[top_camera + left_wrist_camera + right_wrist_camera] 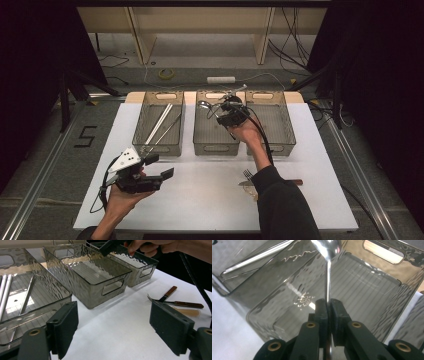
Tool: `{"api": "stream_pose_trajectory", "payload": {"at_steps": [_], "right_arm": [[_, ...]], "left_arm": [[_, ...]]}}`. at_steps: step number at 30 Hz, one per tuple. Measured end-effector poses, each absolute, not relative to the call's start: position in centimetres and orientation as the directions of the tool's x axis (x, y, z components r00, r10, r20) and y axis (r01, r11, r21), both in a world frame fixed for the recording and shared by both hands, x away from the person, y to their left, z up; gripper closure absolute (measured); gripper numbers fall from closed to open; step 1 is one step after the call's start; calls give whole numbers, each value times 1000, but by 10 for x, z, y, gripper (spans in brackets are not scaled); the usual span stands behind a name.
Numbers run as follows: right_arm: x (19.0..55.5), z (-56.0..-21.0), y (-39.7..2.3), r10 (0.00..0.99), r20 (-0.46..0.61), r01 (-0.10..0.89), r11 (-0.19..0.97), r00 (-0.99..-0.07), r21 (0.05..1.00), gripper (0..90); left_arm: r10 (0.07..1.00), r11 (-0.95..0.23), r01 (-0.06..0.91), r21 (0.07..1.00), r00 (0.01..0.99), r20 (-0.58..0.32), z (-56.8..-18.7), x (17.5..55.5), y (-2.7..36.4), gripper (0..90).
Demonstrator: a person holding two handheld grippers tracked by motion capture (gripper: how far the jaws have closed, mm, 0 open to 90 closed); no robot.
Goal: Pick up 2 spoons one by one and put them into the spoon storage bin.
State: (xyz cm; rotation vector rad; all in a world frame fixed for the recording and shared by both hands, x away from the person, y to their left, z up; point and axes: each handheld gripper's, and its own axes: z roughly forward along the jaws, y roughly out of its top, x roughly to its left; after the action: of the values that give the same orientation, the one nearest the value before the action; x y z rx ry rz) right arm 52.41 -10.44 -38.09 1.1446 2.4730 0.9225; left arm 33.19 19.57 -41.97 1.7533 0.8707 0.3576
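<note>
High view. Right gripper (220, 111), black, two-jawed, hangs over the middle one of three smoked, translucent plastic bins (216, 148) at the far edge of the white table (210, 200). It pinches a polished steel spoon (206, 105); the bowl points left and slightly far, above the bin's far-left corner. Left gripper (162, 167) rests near the table's left side, well apart from the spoon, so the right hand is the nearer. Left bin (160, 147) holds long pale and metal sticks. A fork (247, 174) and brown-handled cutlery lie near the right forearm.

Left gripper view. Own jaws spread wide, nothing between them. The middle bin (110, 287) appears empty, with the right hand above its far end. Fork (151, 298) and wooden-handled pieces lie on the table to the right.

Right gripper view. Jaws pressed together on the spoon's handle (327, 277); the long axis runs straight out from the jaws, bowl (327, 246) farthest, over the ribbed floor (362, 290) of the middle bin. Judgement: the spoon lies directly above its bin, so the coming move is mainly downward, handle kept along the bin's length.
</note>
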Motion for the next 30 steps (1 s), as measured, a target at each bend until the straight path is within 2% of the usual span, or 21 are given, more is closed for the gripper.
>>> {"api": "stream_pose_trajectory", "payload": {"at_steps": [13, 26, 28, 29, 30], "right_arm": [[532, -388, -91, 803, 22, 627, 447, -595, 639, 853], [536, -399, -86, 815, 15, 640, 444, -579, 627, 847], [536, -400, -85, 815, 29, 641, 433, -579, 634, 829], [536, -401, -85, 811, 44, 644, 429, -583, 634, 770], [536, -401, -84, 806, 50, 644, 431, -589, 632, 747]], "left_arm": [[704, -146, 377, 915, 689, -172, -419, 331, 196, 223], [710, -147, 381, 913, 683, -171, -420, 331, 196, 222], [711, -146, 383, 912, 682, -173, -420, 331, 196, 222], [712, -140, 385, 912, 679, -177, -420, 331, 196, 222], [712, -142, 386, 912, 679, -177, -420, 331, 196, 222]]}}
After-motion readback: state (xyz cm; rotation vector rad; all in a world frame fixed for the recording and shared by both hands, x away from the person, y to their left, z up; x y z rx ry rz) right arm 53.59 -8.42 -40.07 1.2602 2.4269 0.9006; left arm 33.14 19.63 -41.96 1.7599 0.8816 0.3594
